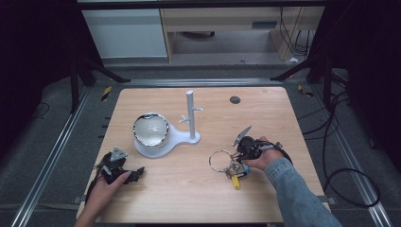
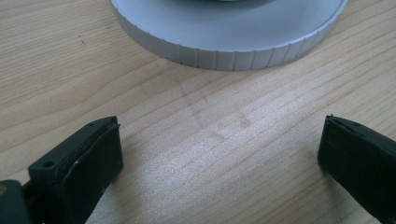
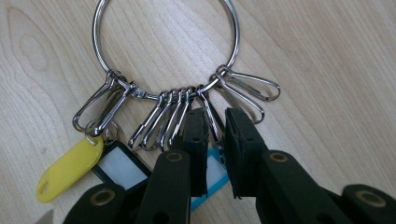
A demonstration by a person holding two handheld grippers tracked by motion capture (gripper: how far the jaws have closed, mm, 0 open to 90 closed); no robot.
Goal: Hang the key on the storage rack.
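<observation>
Right tongs (image 3: 215, 140) pinching key ring (image 3: 166, 46) clip, seemingly, bare table (image 1: 265, 118) around

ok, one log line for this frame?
right gripper: fingers closed on clip of silver key ring | left gripper: open, idle by grey stand base

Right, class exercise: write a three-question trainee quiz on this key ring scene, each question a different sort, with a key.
1. True or false: the left gripper has its jaws wide apart over bare table.
2. What is the right gripper closed on? A) a snap hook on the key ring B) the yellow tag C) the white stand
3. What sits on the stand's round base?

Key: 1 true; 2 A; 3 a shiny bowl.
</observation>
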